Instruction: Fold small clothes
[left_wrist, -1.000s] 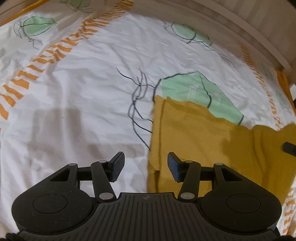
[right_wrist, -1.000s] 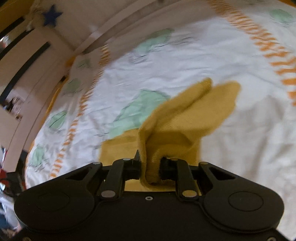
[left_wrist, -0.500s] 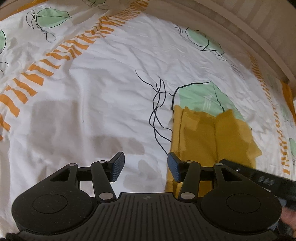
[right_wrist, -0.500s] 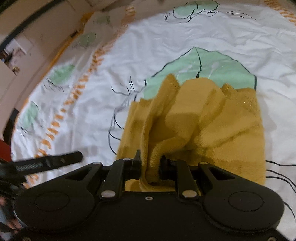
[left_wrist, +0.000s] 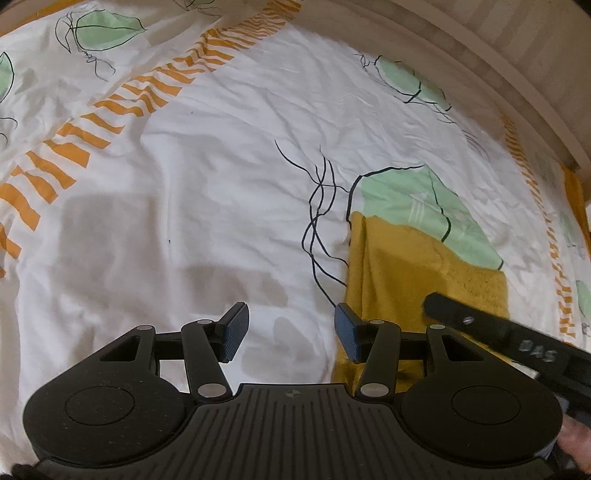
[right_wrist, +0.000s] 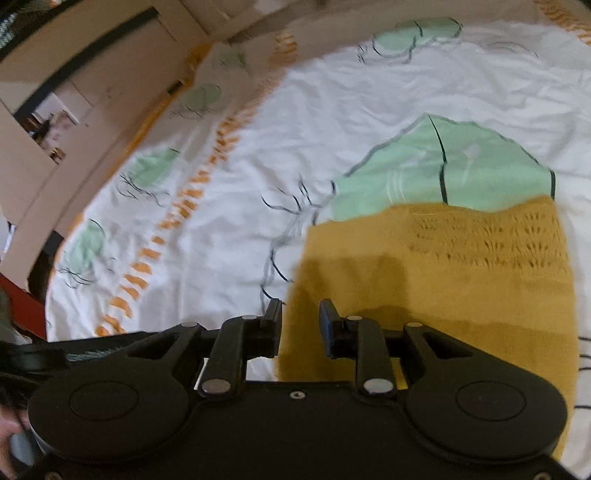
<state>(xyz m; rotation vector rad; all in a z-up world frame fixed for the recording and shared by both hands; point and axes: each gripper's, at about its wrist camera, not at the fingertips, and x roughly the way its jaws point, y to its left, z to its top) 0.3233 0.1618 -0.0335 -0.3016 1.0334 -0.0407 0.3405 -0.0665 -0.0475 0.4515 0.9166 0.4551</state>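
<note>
The left gripper (left_wrist: 290, 332) hangs over bare sheet (left_wrist: 221, 184), jaws wide apart and holding nothing. Just right of it the cloth (left_wrist: 406, 280), mustard yellow, lies folded flat on the sheet, its far edge over a green leaf print (left_wrist: 417, 206). The right gripper (right_wrist: 300, 325) hovers at the cloth's near left edge; its jaws have just been opening, parted a little, nothing pinched between them.

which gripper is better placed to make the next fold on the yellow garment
Probably the right gripper: it sits directly over the yellow garment's near edge, jaws just opened. The left gripper hangs beside it, over bare sheet.
</note>
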